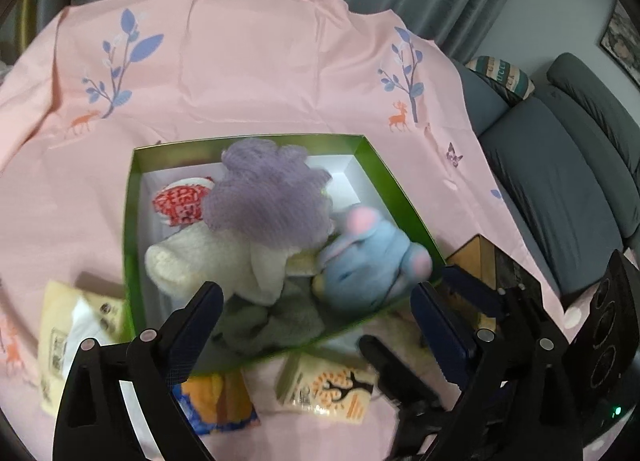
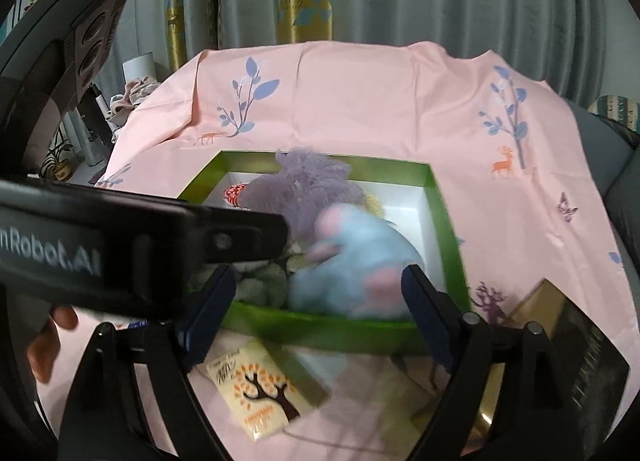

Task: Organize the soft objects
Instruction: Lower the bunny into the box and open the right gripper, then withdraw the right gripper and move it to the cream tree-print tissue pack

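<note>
**Box holds the soft things, both jaws wide and empty**

Box [image 1: 134, 221], green outside and white inside, sits at the middle of my left view on the pink cloth [image 1: 256, 73] that covers the tabletop. Inside it, the purple pouf [image 1: 266, 191] lies on top at the centre. The blue plush [image 1: 368, 257] with pink patches lies at 4 o'clock from the pouf, against the near-right wall. A cream knit [image 1: 200, 261] lies at 7 o'clock from the pouf, a grey cloth [image 1: 276, 321] at 6 o'clock by the near wall, and a red-and-white pouch [image 1: 180, 203] at 9 o'clock.

My left hand-held gripper [image 1: 316, 301] hangs over the near edge of the box, jaws spread wide with nothing between the pads. My right hand-held gripper [image 2: 320, 293] is likewise wide open and grips nothing; the blue plush [image 2: 352, 265] shows beyond its fingers, inside the box [image 2: 440, 217].

Outside the box, at 6 o'clock, a packet with a tree print [image 2: 260, 389] lies flat on the cloth. An orange-and-blue packet [image 1: 220, 401] lies at 7 o'clock and a pale packet [image 1: 76, 333] at 8 o'clock. A dark book-like thing [image 2: 568, 349] lies at 4 o'clock.
</note>
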{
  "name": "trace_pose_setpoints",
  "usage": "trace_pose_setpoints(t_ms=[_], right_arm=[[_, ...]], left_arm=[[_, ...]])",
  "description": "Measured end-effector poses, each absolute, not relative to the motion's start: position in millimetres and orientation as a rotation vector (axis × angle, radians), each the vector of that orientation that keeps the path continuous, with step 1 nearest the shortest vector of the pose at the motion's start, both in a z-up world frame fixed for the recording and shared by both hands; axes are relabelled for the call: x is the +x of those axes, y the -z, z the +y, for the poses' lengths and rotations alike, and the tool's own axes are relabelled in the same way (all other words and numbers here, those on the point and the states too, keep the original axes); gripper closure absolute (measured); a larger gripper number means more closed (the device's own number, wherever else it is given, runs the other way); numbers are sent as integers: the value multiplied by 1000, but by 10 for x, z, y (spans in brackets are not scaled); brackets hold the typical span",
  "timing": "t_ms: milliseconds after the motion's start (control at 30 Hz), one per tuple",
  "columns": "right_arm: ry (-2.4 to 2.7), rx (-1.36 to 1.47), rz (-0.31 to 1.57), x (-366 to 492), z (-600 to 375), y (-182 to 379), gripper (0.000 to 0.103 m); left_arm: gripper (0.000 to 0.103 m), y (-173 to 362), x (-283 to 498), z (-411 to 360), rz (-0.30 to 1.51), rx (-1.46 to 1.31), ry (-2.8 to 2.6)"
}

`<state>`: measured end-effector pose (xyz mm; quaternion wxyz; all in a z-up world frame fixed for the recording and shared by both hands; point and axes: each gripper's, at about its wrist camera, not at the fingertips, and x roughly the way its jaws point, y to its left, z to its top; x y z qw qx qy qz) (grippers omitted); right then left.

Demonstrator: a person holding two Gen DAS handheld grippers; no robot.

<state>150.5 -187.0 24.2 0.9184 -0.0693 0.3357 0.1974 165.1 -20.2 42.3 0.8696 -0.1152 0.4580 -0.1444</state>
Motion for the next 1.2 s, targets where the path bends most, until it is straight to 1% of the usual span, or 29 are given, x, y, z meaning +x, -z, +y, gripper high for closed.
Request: trace_pose_setpoints(t_ms=[133, 200, 267, 400, 600, 833, 1200], right_arm=[[-438, -95, 667, 1258, -2028, -253, 16], [-462, -57, 655, 1142, -2102, -219, 10], [-505, -14, 647, 1031, -2167, -141, 8], [-552, 24, 686, 953, -2188, 53, 8], [-628, 68, 731, 891, -2083, 175, 8], [-629, 65, 733, 842, -2156, 170, 8], [-532, 23, 787, 980, -2350, 259, 8]], left_arm=[[8, -434, 1359, -127, 938, -254, 280], [8, -410, 1157, -67, 940, -290, 272], [8, -383, 942, -1, 945, -325, 262], [8, -371, 486, 113, 958, -364, 210], [8, -410, -37, 192, 968, -351, 105], [8, -452, -167, 137, 949, -390, 89], [8, -239, 133, -94, 943, -409, 167]])
